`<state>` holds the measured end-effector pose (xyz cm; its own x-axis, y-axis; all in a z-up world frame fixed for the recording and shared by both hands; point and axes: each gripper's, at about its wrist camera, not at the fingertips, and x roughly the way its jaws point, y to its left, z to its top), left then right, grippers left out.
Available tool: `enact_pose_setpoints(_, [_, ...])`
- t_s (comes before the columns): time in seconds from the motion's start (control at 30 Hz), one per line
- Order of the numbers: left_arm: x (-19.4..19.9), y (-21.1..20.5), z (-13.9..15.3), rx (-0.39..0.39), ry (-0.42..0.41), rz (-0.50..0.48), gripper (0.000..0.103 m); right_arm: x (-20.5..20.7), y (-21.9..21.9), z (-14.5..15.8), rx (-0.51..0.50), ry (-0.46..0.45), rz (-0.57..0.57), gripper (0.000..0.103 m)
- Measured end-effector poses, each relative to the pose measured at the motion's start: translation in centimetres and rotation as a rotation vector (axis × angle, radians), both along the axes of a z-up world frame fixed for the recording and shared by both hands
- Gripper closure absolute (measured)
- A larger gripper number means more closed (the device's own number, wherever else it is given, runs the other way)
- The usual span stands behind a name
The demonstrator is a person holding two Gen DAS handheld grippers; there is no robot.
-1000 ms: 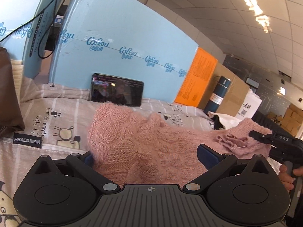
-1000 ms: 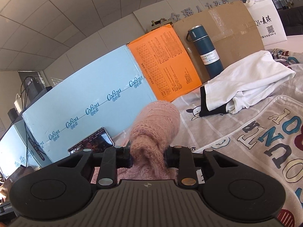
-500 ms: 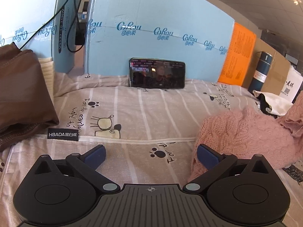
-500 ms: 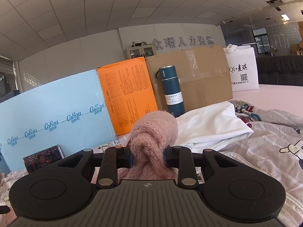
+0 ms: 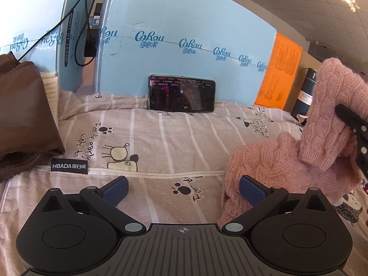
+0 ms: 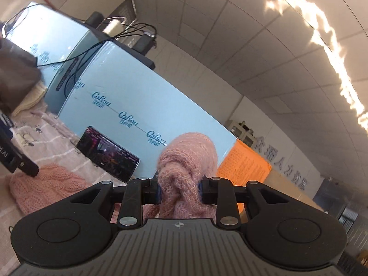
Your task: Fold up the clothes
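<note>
Right gripper (image 6: 179, 189): clenched on fuzzy pink cable-knit sweater (image 5: 287, 161), lifting one end
Left gripper (image 5: 182, 187): fingers released, above striped cartoon-print bedsheet (image 5: 161, 138)

We read "HBADA" with small Chinese characters after it on a black label (image 5: 69, 166) sewn to the striped bedsheet (image 5: 161, 138). Just right of that label, the sheet carries the handwritten-style print "For the early" (image 5: 88, 143) beside a cartoon dog. Behind the label stands the blue foam board (image 5: 184, 23), where the "Cobou"-like script logo (image 5: 149, 38) repeats along a line, each with Chinese characters we cannot make out. The orange sheet's print, further right, is too small to read
</note>
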<state>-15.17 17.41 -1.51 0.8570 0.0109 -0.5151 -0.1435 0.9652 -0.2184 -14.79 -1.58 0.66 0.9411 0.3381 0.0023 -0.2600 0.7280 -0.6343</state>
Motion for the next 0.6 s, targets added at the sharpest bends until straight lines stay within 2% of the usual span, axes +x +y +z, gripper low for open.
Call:
enact_pose_setpoints(0.07, [-0.1, 0.2, 0.1, -0.009, -0.008, 0.004, 0.0, -1.2, 2.1, -1.6, -0.115, -0.05, 0.045, 0.078])
enact_pose_setpoints(0.1, [-0.2, 0.2, 0.1, -0.014, -0.012, 0.006, 0.0, -1.5, 2.6, -2.0, -0.135, -0.033, 0.081, 0.078])
enact_pose_setpoints(0.2, [-0.3, 0.5, 0.3, -0.02, -0.031, 0.027, 0.0, -1.8, 3.6, -1.9, -0.109, 0.12, 0.189, 0.077])
enact_pose_setpoints(0.33, [-0.6, 1.0, 0.6, -0.024, -0.059, 0.062, 0.0, -0.2, 4.1, -1.0, 0.019, 0.406, 0.306, 0.073])
enact_pose_setpoints(0.37, [-0.6, 1.0, 0.7, -0.024, -0.063, 0.062, 0.0, 0.4, 4.2, -0.8, 0.053, 0.481, 0.33, 0.069])
enact_pose_setpoints(0.43, [-0.7, 1.0, 0.7, -0.024, -0.074, 0.062, 0.0, 1.9, 4.1, -0.8, 0.124, 0.622, 0.402, 0.053])
enact_pose_setpoints(0.47, [-0.7, 1.0, 0.8, -0.026, -0.08, 0.06, 0.0, 2.7, 4.0, -0.9, 0.162, 0.683, 0.446, 0.036])
enact_pose_setpoints(0.5, [-0.8, 1.0, 0.8, -0.029, -0.087, 0.059, 0.0, 3.3, 3.7, -1.2, 0.204, 0.718, 0.487, 0.027])
enact_pose_setpoints(0.6, [-1.0, 1.2, 0.9, -0.056, -0.121, 0.051, 0.0, 4.3, 2.8, -1.2, 0.318, 0.772, 0.544, 0.026])
